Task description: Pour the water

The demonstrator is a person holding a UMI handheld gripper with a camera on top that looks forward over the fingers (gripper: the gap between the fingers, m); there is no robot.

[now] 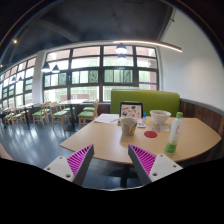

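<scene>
Looking along the gripper toward a pale wooden table, with both fingers spread wide apart and nothing held between them; magenta pads showing on the inner faces. Standing near the middle of the table, well beyond the fingertips: a light mug-like cup. Right of that cup, a small red round thing lying flat on the tabletop. Farther right of the cup, close to the table's far-right edge, a tall clear bottle with a green lower part, upright. Behind and slightly right of the cup, a pale wide bowl or basket, contents impossible to make out. Just behind the cup, a dark-framed card or screen propped upright. Behind the table, a green-backed bench seat. Left of the table and farther back, more tables and chairs under a wall of large windows. Overhead, a long ceiling light strip.
</scene>
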